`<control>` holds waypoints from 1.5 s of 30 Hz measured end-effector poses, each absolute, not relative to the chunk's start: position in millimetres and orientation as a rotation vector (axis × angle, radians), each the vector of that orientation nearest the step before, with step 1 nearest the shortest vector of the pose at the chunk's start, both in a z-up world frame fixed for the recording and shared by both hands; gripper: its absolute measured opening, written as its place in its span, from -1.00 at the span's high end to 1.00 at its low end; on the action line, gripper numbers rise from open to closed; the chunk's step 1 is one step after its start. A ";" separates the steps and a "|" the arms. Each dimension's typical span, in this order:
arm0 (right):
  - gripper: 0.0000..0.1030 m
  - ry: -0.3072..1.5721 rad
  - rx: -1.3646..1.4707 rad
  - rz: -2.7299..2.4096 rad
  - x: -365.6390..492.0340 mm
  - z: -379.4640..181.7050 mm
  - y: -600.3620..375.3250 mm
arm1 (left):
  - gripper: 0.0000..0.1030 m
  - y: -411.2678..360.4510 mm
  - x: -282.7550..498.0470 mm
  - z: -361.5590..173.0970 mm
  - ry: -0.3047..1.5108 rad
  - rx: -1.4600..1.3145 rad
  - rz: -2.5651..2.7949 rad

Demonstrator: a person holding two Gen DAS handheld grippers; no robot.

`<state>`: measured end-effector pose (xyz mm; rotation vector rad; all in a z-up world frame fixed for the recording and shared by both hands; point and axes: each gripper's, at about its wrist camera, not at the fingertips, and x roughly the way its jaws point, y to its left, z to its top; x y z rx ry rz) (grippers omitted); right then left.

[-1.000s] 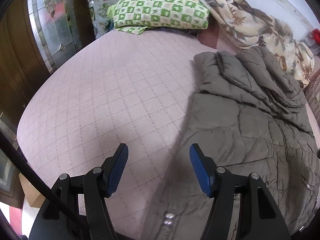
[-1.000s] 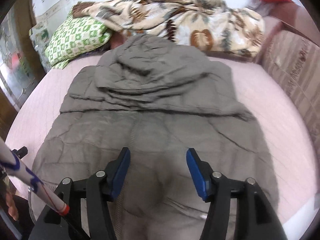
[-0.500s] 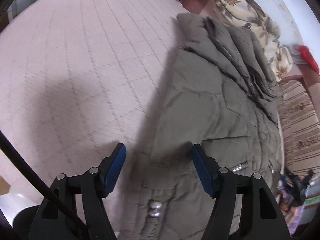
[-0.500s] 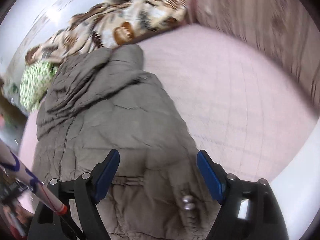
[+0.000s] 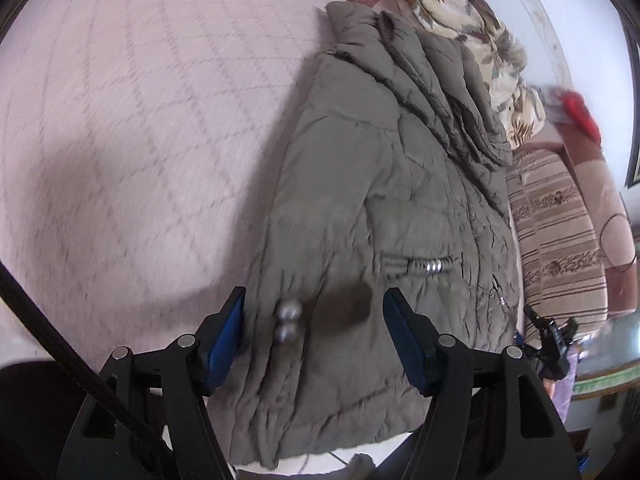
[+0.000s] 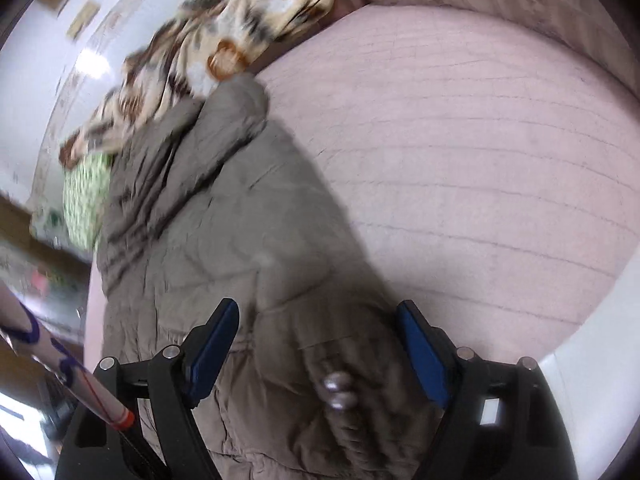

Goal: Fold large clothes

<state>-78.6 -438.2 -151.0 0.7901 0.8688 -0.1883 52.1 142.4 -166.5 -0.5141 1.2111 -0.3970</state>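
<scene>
On a pink quilted bed (image 5: 132, 128), a grey-brown padded jacket (image 5: 360, 184) lies spread flat, its hood (image 5: 432, 80) bunched at the far end beside a leaf-print blanket (image 5: 472, 28). Both hand-held grippers hang over the jacket's near hem, one at each lower corner, pointing steeply down.

From the left wrist view, the left gripper (image 5: 316, 332) stands with its blue pads (image 5: 224, 340) wide apart and nothing pressed between them. The hem corner and a pair of silver snaps (image 5: 286, 322) lie under the gap, nearer the left pad. The jacket's left edge runs just inside that pad, with bare bedding beyond it. A metal pocket zip (image 5: 424, 266) shows farther up the jacket. A striped cushion (image 5: 556, 240) lies along the far side of the bed, and a red object (image 5: 580, 110), blurred, sits near the wall. Far off on the right, by the jacket's other corner, a black gripper part (image 5: 552, 344) shows.

From the right wrist view, the right gripper (image 6: 318, 348) is spread wide; its jaws have just been opening, and they close on nothing. Jacket fabric and a second pair of snaps (image 6: 338, 390) lie beneath the gap, with the jacket's right edge passing close to the right pad. Pink bedding (image 6: 480, 160) fills the frame beyond it. A green patterned pillow (image 6: 84, 200) sits at the bed's far left corner, next to the hood. A white rod with blue markings (image 6: 60, 364) crosses the lower left of this view. The picture is motion-blurred, so fine detail on the jacket is hard to read.
</scene>
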 end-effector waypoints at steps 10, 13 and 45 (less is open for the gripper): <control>-0.66 0.905 0.979 -0.102 -111.0 -179.9 -448.2 | -0.35 142.1 10.0 -176.0 1.137 -0.450 -0.455; -0.66 0.956 0.958 -0.047 -117.7 -184.7 -430.3 | -0.35 138.8 1.6 -176.2 1.136 -0.402 -0.472; 0.60 0.877 0.681 0.113 -138.9 -96.9 -364.2 | 0.47 93.7 -17.6 -77.9 1.022 -0.283 -0.507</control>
